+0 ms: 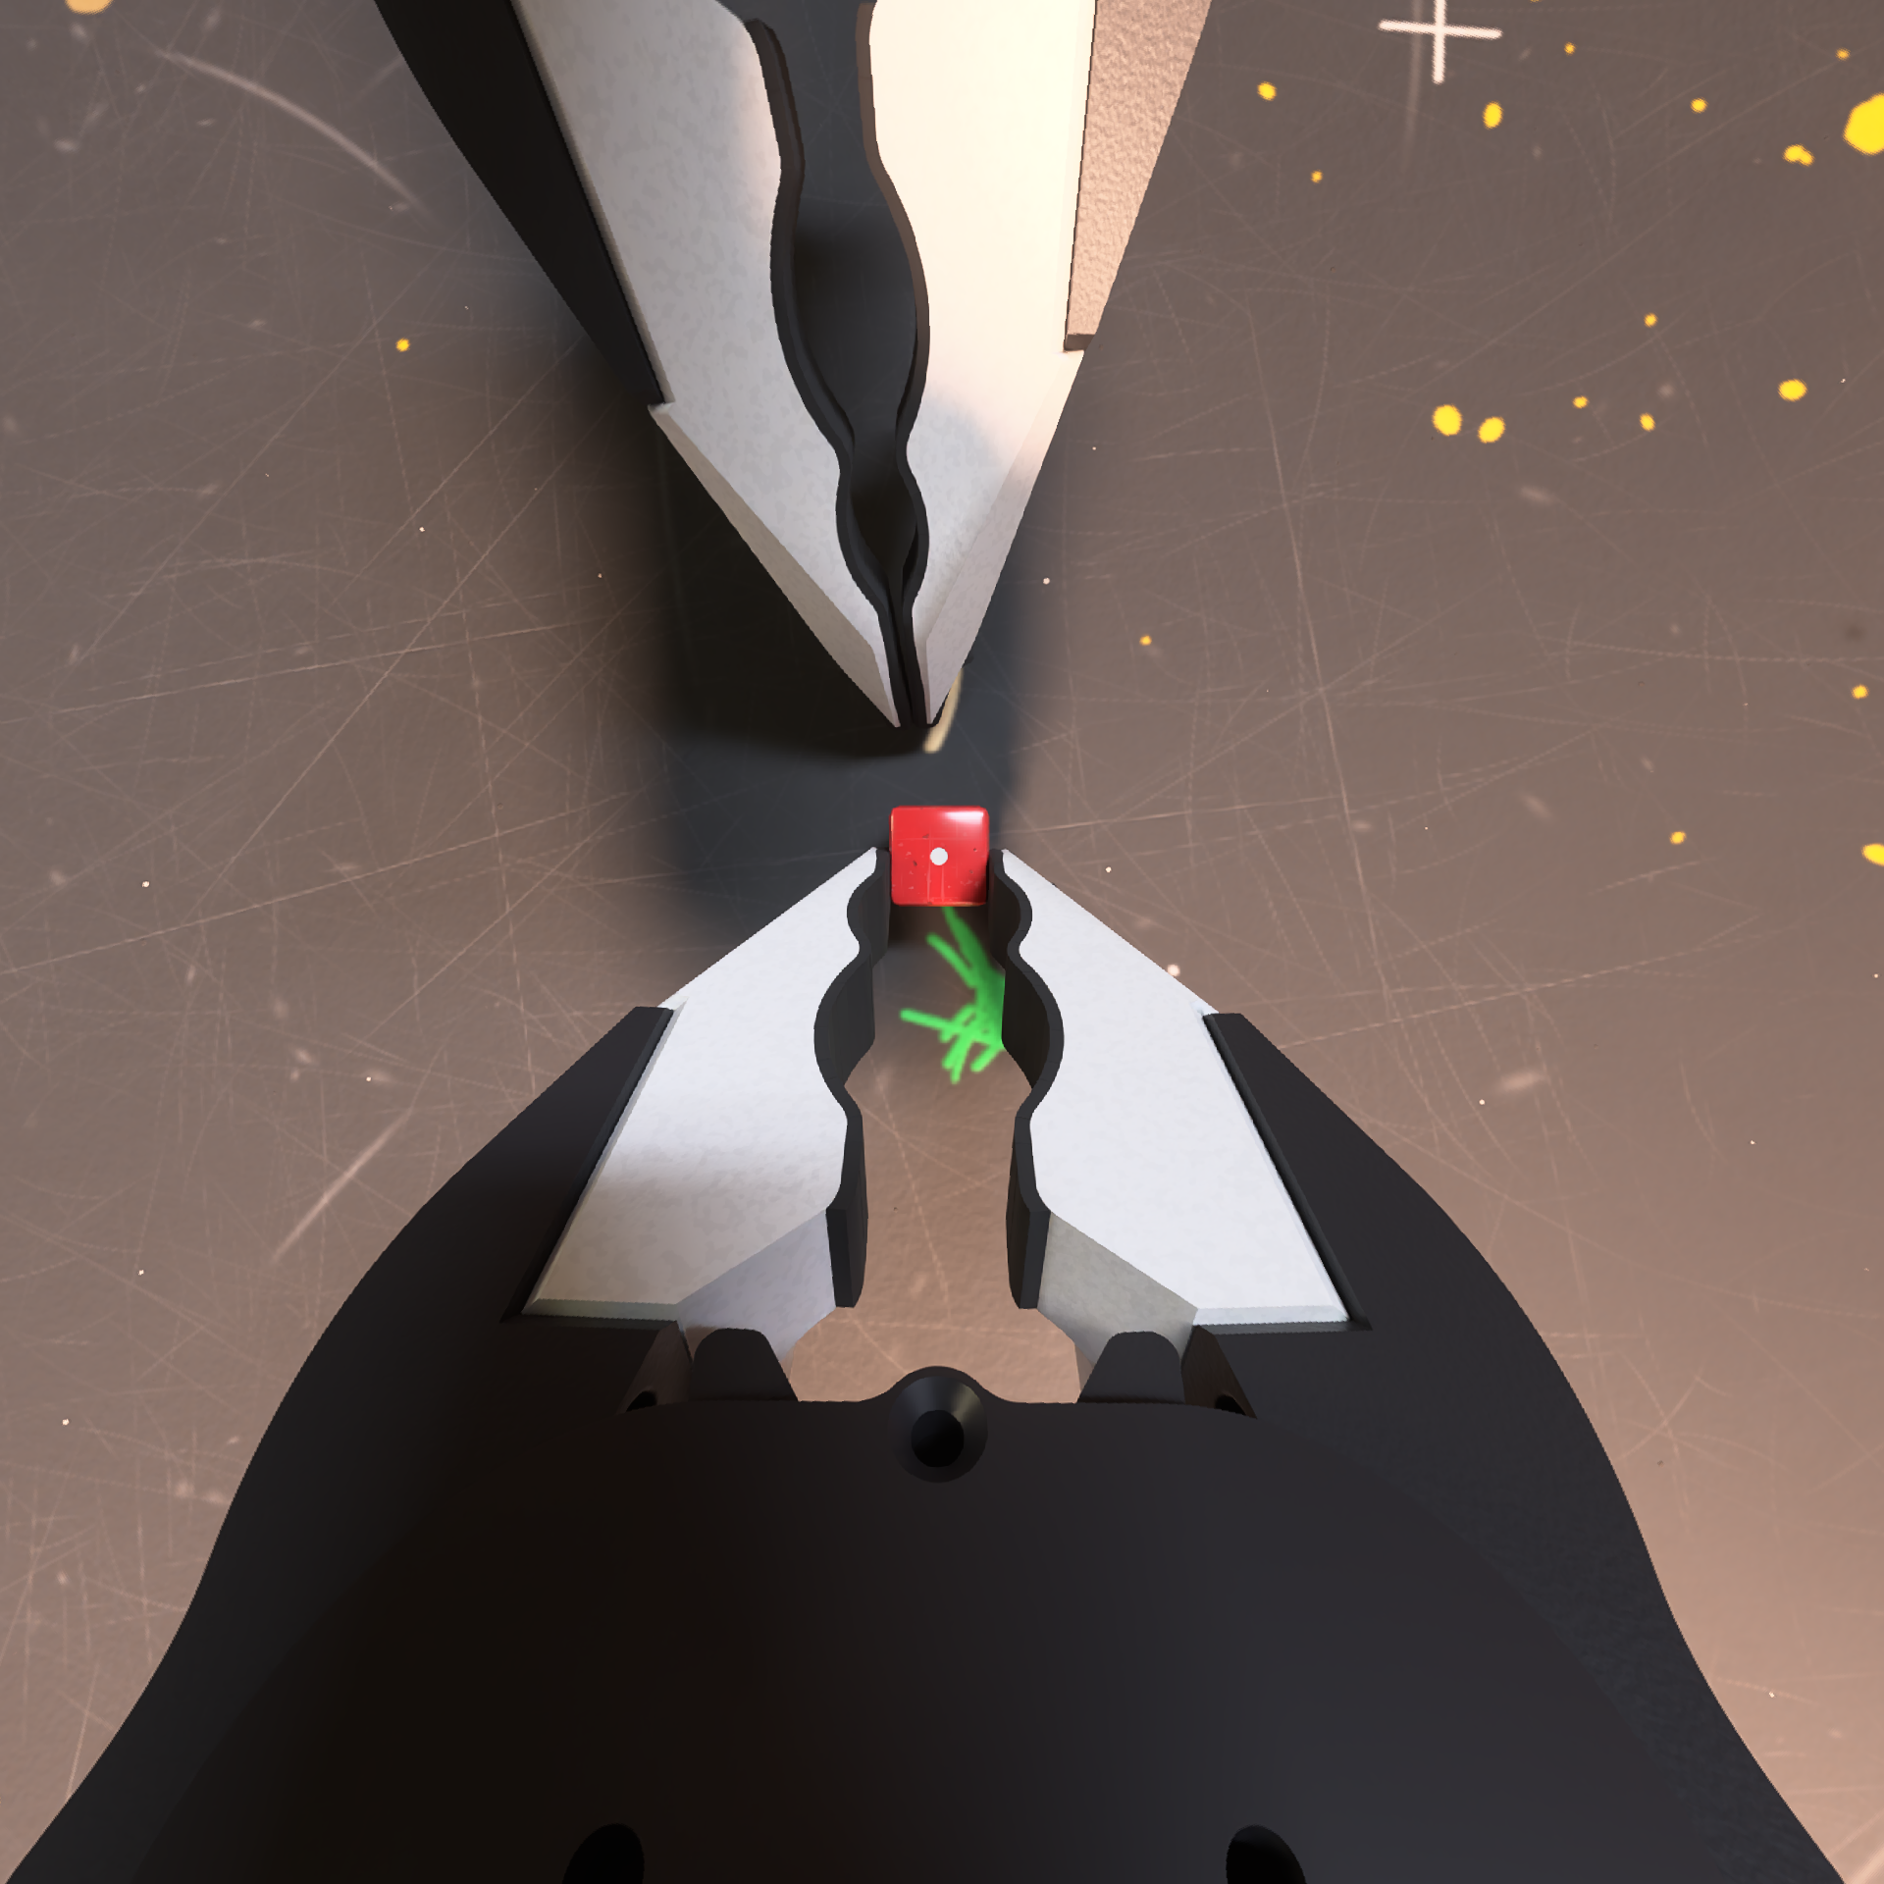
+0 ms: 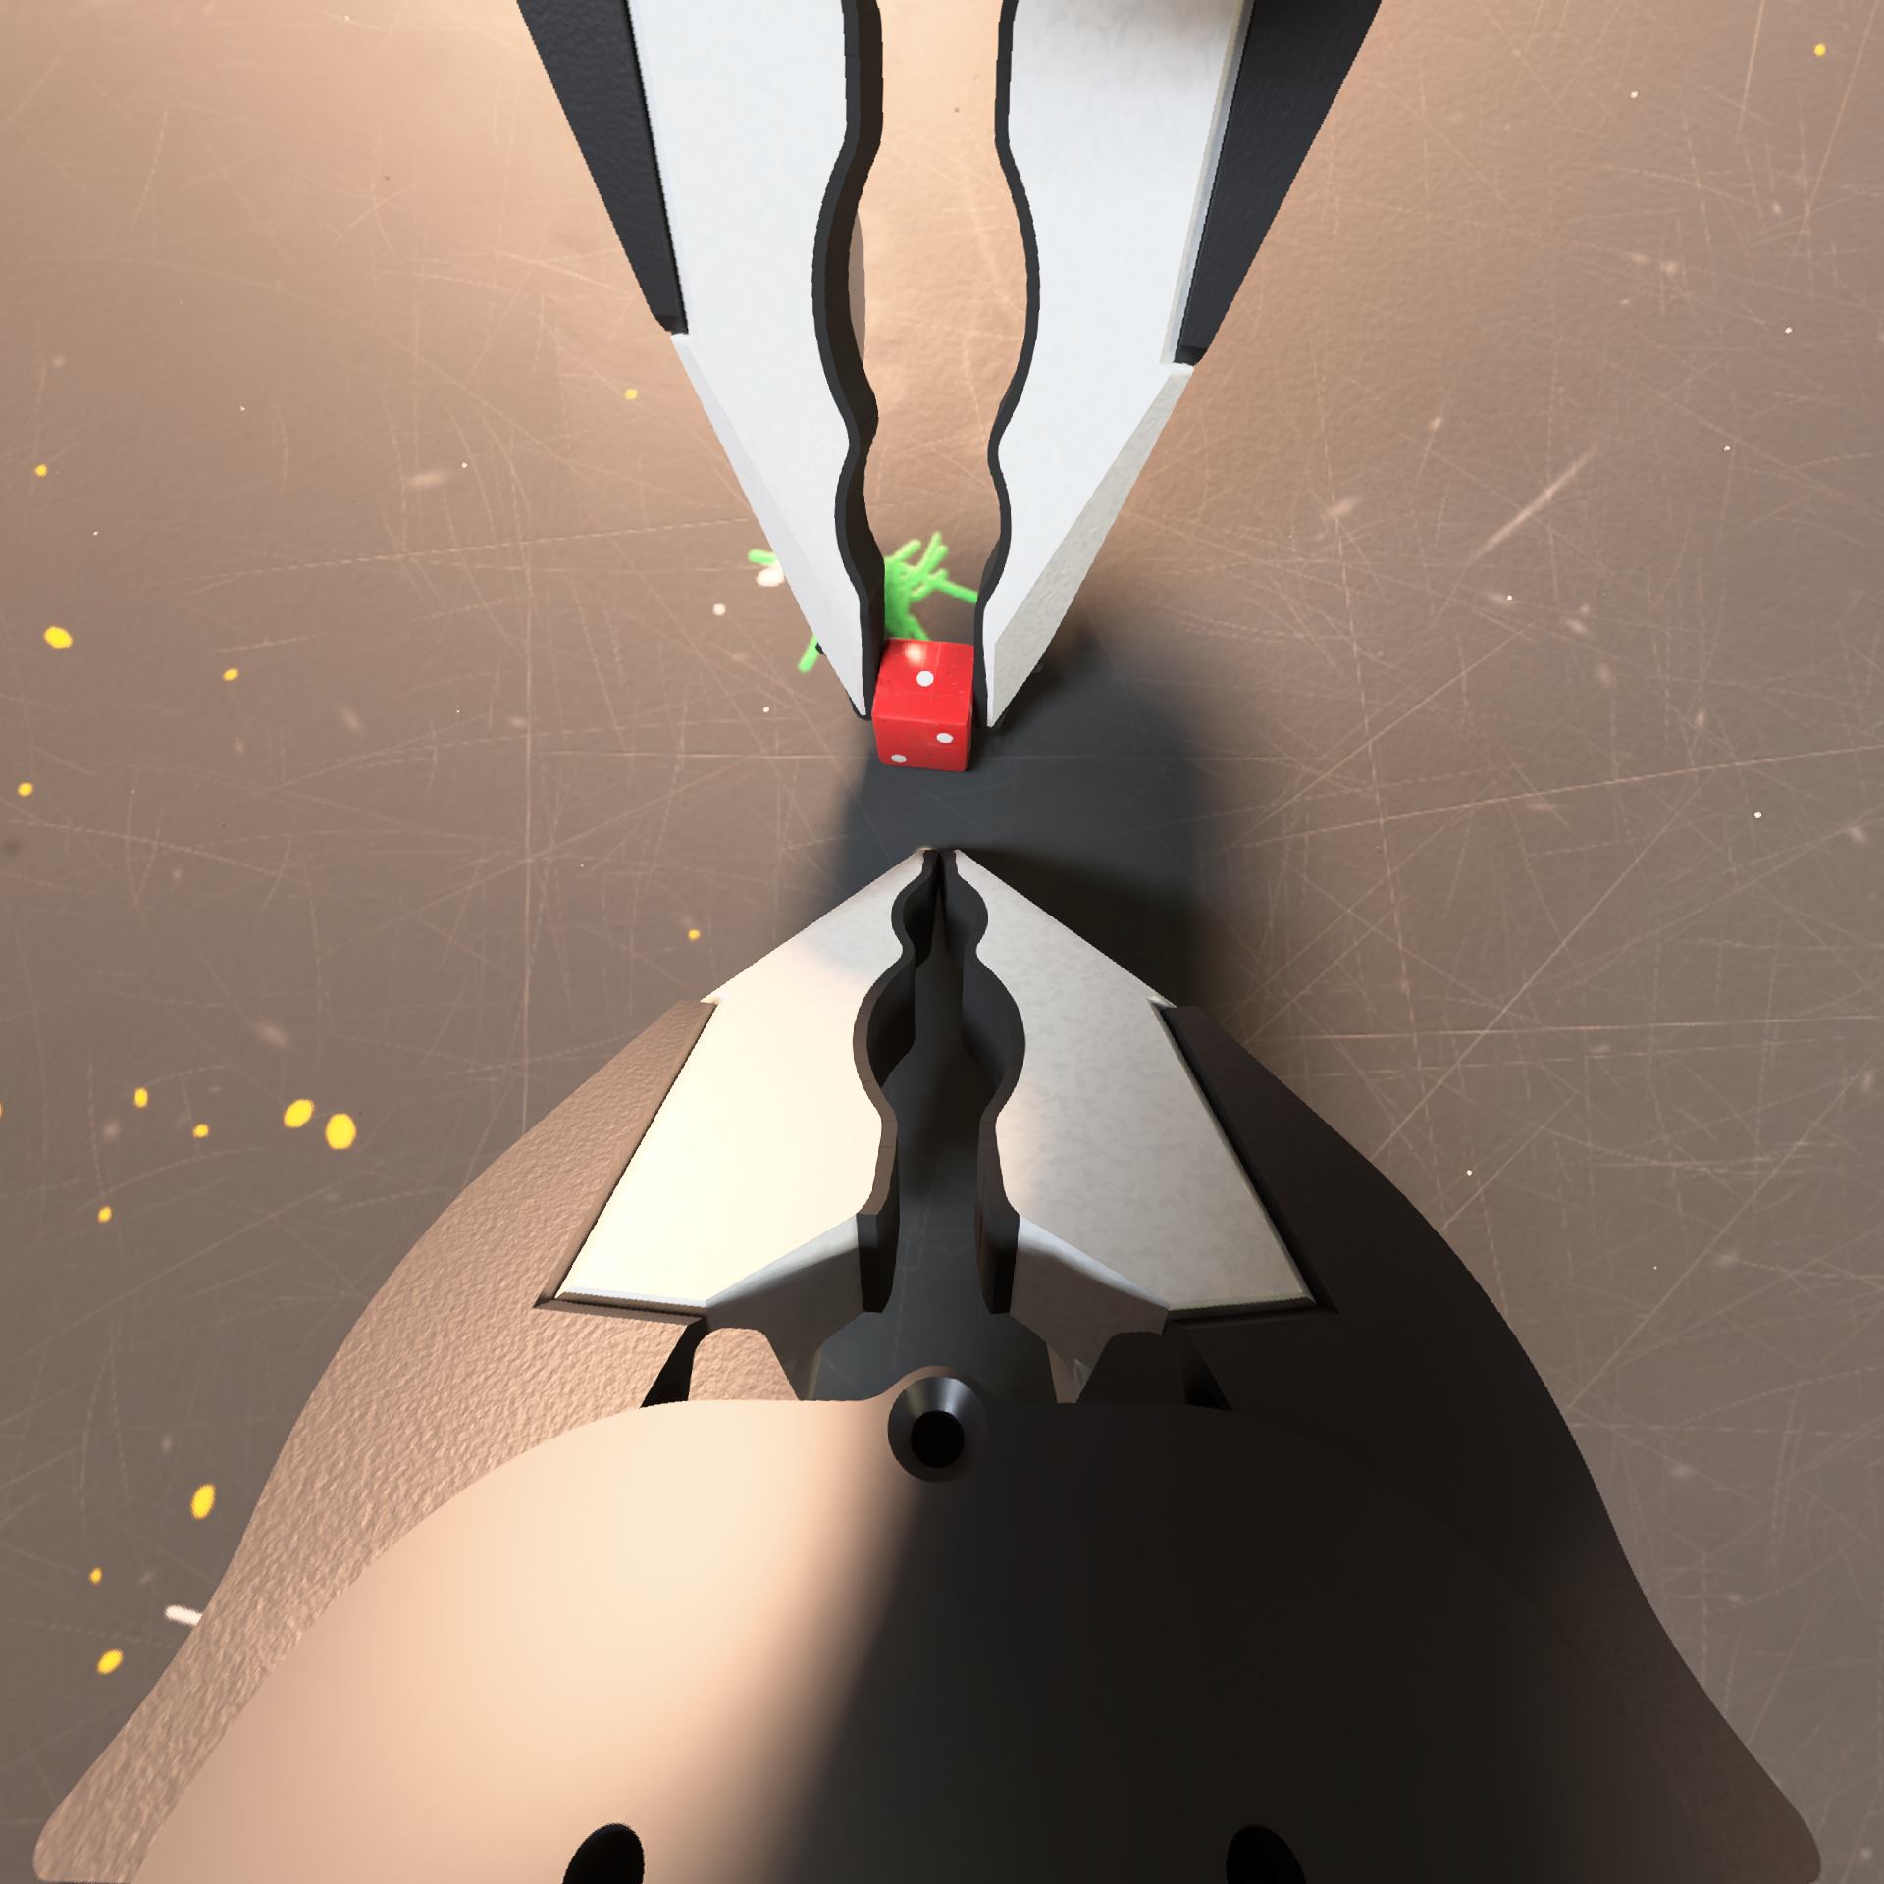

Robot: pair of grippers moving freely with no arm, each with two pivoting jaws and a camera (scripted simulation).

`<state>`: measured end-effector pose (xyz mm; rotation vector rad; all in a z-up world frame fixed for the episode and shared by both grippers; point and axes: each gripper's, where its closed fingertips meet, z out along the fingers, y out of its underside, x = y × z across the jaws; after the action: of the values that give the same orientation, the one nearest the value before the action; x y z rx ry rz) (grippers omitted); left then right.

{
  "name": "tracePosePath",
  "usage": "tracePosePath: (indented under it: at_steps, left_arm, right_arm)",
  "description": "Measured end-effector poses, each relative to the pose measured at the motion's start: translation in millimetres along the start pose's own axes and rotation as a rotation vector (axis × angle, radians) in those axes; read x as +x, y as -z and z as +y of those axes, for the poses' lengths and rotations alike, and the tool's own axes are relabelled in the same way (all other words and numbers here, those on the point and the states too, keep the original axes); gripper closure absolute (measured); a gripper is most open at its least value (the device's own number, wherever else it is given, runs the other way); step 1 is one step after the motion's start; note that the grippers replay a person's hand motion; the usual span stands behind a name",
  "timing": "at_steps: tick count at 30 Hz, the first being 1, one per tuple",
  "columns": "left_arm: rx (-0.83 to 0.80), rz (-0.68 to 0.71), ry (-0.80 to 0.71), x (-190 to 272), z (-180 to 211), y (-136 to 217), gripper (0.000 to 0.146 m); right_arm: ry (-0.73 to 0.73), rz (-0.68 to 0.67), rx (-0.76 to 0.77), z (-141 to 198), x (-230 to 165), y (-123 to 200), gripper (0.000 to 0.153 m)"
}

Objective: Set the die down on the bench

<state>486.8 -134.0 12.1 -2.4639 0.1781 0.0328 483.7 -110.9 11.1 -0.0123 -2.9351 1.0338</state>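
Left wrist view: the left hand-held gripper [image 1: 939,861] reaches forward and down over a brown, scratched counter [image 1: 306,714]. Its two white fingers are clamped on a small red die [image 1: 939,856], one fingertip against each side, with a single white pip facing the camera. Just past the die, the right hand-held gripper [image 1: 914,719] points back toward it from the far side, its fingers pressed together with nothing between them; its tips stop near the die without touching it. A dark shadow lies on the counter around the die. A green scribble mark [image 1: 963,1004] shows on the counter on the near side of the die, between the left fingers. Yellow paint specks [image 1: 1468,423] scatter well to the die's right.

Right wrist view: the right hand-held gripper [image 2: 940,854] points forward, fingers together and empty, its tips just short of the die [image 2: 923,705]. Beyond, the left hand-held gripper [image 2: 923,703] comes in from the top, gripping the die at its fingertips. Whether the die touches the counter [image 2: 1427,612] cannot be told. The green scribble [image 2: 918,586] sits just behind the die. Yellow specks [image 2: 316,1121] dot the counter far to its left.
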Motion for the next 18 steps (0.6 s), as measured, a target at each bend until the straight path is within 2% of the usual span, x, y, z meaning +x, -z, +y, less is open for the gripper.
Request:
tracePosePath:
  at_steps: [18]
  left_arm:
    - [-0.004, -0.007, 0.020, 2.8, -0.2, 0.4, 0.128]
  right_arm:
    - [0.009, 0.031, 0.020, -4.4, 3.7, 4.7, 0.153]
